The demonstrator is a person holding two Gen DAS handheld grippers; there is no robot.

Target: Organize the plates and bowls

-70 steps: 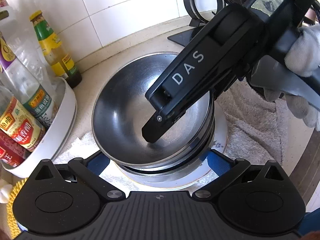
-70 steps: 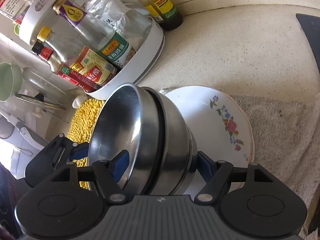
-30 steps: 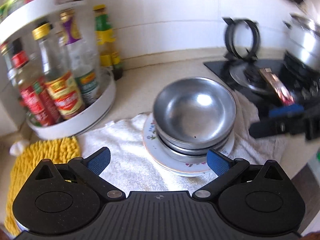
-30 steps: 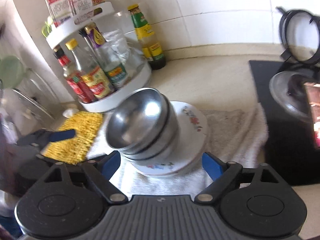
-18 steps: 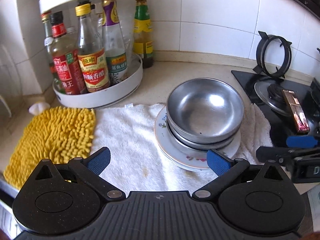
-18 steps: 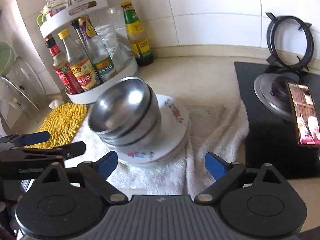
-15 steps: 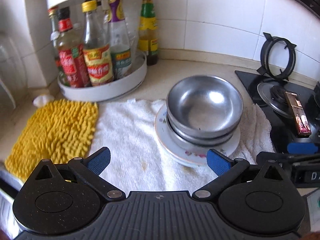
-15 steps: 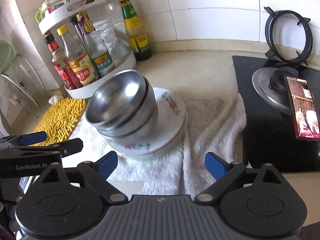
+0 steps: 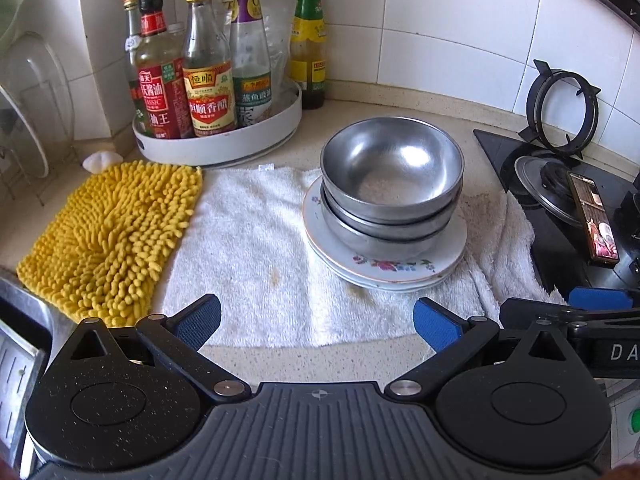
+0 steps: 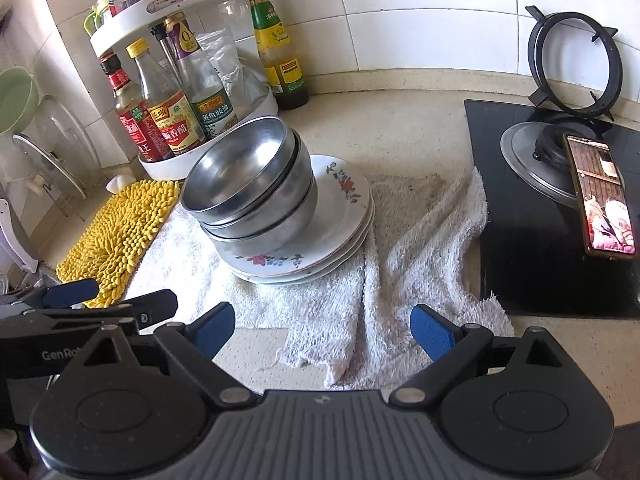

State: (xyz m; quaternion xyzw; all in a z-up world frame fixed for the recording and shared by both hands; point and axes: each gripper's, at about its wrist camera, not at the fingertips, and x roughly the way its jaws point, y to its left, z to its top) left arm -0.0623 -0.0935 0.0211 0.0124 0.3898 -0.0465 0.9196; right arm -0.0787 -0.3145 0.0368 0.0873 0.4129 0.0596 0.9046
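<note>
in the left wrist view, the left gripper [image 9: 316, 322] hangs over the near edge of the white towel [image 9: 256, 248] with its blue-padded fingers spread wide and nothing between them. the steel bowls [image 9: 390, 184], nested three deep, sit on the stack of floral plates [image 9: 384, 268] at about 1 o'clock from it, resting on the towel on the pale surface [image 9: 320, 364]. a yellow mat [image 9: 108, 232] lies at 10 o'clock, touching the towel's edge, and a white rack of sauce bottles [image 9: 216, 136] stands at 11 o'clock. a phone [image 9: 592, 216] lies on the black stove at 3 o'clock. in the right wrist view, the right gripper [image 10: 322, 328] is likewise spread wide and holds nothing, poised above the towel's rumpled near edge. the bowls and plates stand at 11 o'clock from it, well clear of its fingers [image 10: 432, 330], and the left gripper's fingers show at 9 o'clock.
</note>
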